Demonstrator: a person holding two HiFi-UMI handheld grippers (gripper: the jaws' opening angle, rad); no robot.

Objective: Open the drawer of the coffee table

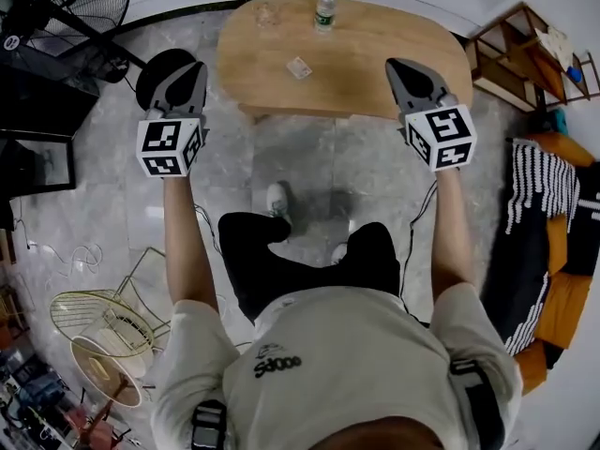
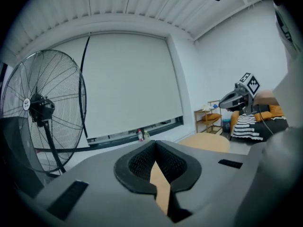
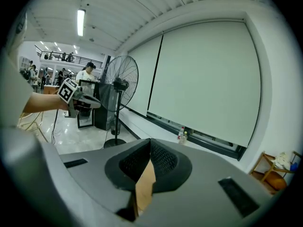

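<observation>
Entry: oval pale-wood counter (image 1: 361, 59), just ahead of my feet, drawer front hidden from above; left claw (image 1: 193, 67) and right claw (image 1: 401, 66), both closed and empty, so I'd open one and seek a pull below the near edge.

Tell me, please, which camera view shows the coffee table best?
The head view: the coffee table shows its whole wooden top from above. The two gripper views catch only slivers of that top.

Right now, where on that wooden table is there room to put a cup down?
The table's right half lies bare, from the card to the rounded end. The far edge holds a bottle and a glass.
</observation>
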